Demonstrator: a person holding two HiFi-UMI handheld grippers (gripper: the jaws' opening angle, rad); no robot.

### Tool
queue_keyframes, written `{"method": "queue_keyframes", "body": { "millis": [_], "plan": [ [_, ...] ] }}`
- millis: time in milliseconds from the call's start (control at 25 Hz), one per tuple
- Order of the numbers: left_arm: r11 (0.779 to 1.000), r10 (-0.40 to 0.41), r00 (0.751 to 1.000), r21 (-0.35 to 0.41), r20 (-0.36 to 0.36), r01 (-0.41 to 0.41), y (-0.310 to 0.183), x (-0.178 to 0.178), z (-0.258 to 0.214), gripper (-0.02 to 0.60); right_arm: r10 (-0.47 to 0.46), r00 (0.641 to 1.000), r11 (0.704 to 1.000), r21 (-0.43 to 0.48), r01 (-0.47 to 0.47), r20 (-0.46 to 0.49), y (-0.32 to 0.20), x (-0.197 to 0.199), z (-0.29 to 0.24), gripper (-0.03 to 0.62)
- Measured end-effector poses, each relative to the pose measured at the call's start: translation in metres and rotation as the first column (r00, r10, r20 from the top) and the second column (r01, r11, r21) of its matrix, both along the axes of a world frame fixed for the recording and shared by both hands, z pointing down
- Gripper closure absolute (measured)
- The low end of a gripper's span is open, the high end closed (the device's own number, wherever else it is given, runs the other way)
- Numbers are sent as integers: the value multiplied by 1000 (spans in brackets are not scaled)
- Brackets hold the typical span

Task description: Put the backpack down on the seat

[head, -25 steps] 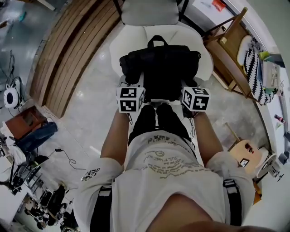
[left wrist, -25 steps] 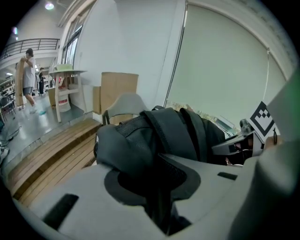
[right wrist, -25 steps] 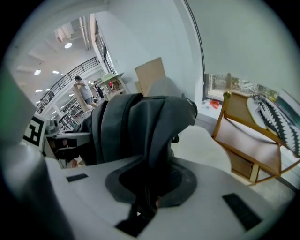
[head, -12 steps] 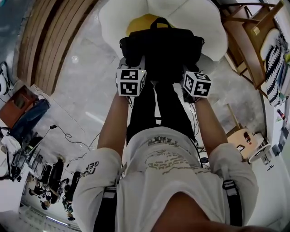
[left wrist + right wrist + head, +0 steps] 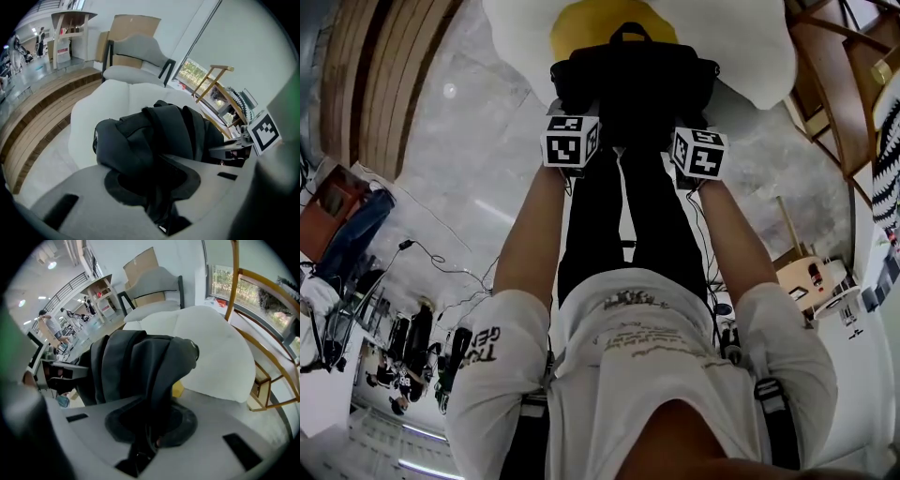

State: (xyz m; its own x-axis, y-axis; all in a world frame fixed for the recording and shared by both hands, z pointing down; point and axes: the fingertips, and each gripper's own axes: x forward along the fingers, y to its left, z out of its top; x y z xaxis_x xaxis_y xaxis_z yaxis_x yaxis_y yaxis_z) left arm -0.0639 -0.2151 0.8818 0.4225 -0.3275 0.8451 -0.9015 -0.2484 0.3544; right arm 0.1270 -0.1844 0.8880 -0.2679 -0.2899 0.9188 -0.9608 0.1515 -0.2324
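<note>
The left gripper (image 5: pixel 157 187) pinches a fold of the black fabric backpack (image 5: pixel 154 136), its jaws closed on the cloth. The right gripper (image 5: pixel 147 425) clamps another fold on the bag's other side. The backpack stretches between the two grippers and bulges just ahead of both. Beyond and beneath it lies the white cushioned seat (image 5: pixel 750 47) with a round yellow patch (image 5: pixel 581 33) in its middle. The bag hangs over the seat's near edge; whether it touches the cushion I cannot tell. A grey-backed chair (image 5: pixel 136 51) stands beyond the seat.
</note>
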Motion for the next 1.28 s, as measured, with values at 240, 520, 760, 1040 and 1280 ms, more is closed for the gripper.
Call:
{"method": "queue_keyframes", "body": {
  "millis": [240, 520, 760, 1040, 1280],
  "plan": [
    [998, -42, 999, -34, 29, 43, 8, -13, 42, 491, -65, 998, 997, -32, 65, 5, 8, -13, 40, 540],
    [998, -58, 997, -6, 41, 58, 6, -18, 75, 472, -80, 997, 996, -27, 80, 17, 14, -15, 70, 540],
    [998, -64, 994, -15, 89, 65, -1, -30, 81, 407, -73, 997, 995, -67, 75, 32, 3, -16, 79, 534],
    [992, -121, 986, -25, 115, 125, 13, -46, 77, 322, 61, 998, 996, -71, -60, 15, -17, -7, 74, 376],
    [990, -142, 983, 4, 118, 142, 28, -37, 29, 414, 55, 998, 998, 39, -55, 3, -14, -16, 21, 391]
  ]
}}
